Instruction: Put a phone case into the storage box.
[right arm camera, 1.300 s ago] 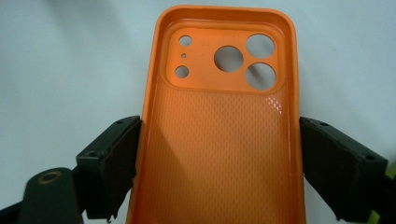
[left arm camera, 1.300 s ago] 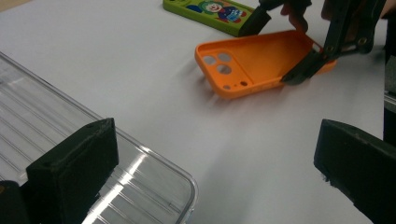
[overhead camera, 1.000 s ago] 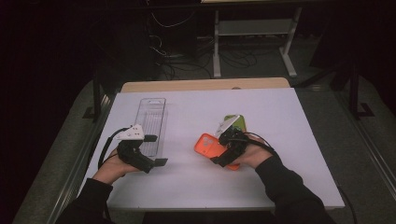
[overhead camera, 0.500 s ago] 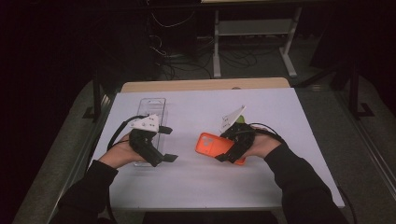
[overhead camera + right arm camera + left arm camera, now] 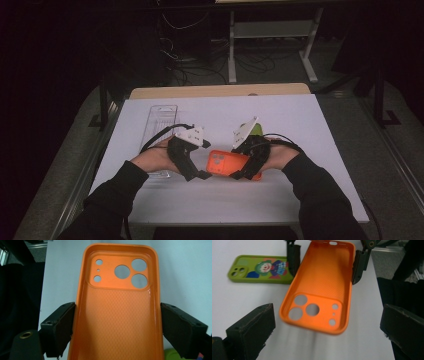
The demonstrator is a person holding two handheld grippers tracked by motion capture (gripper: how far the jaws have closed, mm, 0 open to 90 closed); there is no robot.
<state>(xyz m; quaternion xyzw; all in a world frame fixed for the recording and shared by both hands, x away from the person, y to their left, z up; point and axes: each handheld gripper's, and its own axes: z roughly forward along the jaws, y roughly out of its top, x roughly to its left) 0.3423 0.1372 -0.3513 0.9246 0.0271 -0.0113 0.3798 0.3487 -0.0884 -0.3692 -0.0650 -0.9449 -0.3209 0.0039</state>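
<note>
An orange phone case (image 5: 227,164) hangs just above the white table, inner side up, its camera holes (image 5: 130,271) pointing away from my right hand. My right gripper (image 5: 240,163) is shut on it, one black jaw pressed on each long edge (image 5: 117,315). My left gripper (image 5: 203,160) is open with its jaws wide apart, close to the case's camera end (image 5: 314,311) and not touching it. A green phone case with a clown picture (image 5: 259,268) lies flat on the table behind the orange one, partly hidden by my right gripper (image 5: 257,129).
A clear plastic tray (image 5: 162,117) lies lengthwise on the left part of the white table (image 5: 310,115). A wooden strip (image 5: 220,91) borders the far edge. Beyond the table stand a desk frame and cables on the dark floor.
My left gripper has moved right and a little up, from over the clear tray to the orange case's camera end. The right gripper has kept the case nearly still.
</note>
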